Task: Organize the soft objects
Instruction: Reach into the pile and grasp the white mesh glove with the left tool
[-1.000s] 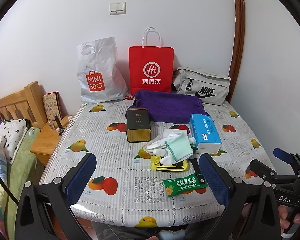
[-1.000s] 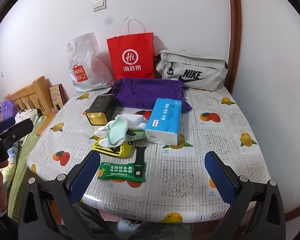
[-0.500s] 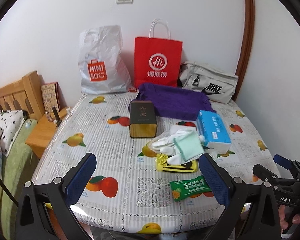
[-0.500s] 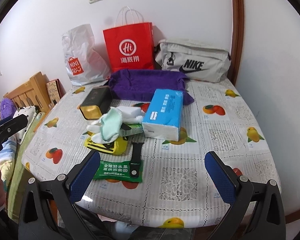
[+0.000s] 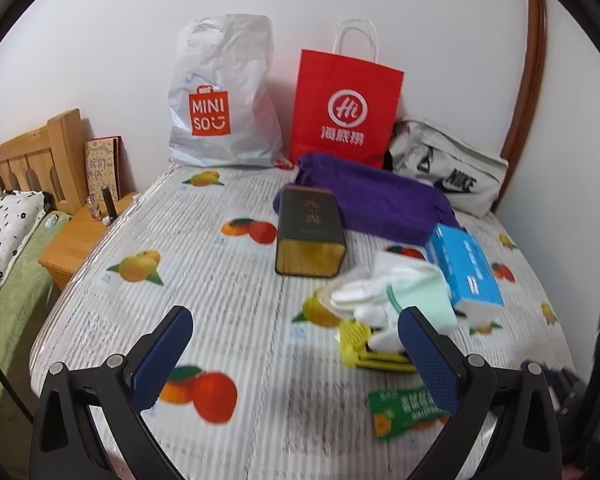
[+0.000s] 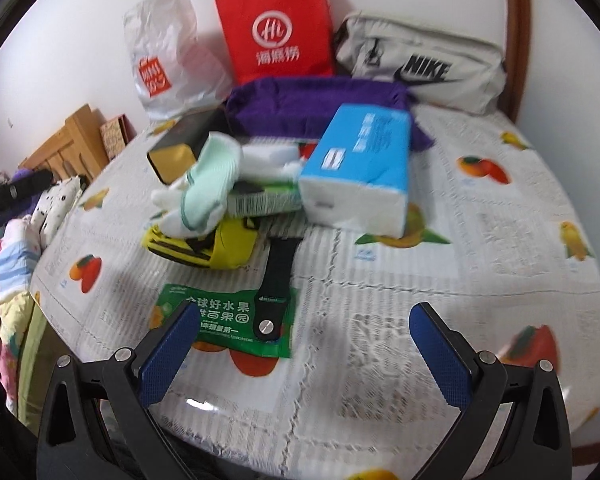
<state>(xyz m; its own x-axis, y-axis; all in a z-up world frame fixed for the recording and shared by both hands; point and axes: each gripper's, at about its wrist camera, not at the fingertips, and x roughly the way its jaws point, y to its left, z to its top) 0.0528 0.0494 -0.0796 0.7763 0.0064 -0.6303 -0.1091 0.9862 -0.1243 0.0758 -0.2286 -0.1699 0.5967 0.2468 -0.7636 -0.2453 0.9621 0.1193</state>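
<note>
Now we hold both grippers wide open and empty: left gripper, right gripper. Socks lie ahead of the right gripper, beside the tissues.

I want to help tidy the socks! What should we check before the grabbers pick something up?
1. Left gripper open and empty: ok.
2. Right gripper open and empty: ok.
3. Mint sock on top of the pile, nothing covering it: ok.
4. Tissue pack clear of the socks: not ok, it sits right beside them.
5. Black strap off the green packet: not ok, its end lies on it.
6. Purple towel folded: cannot tell.
</note>
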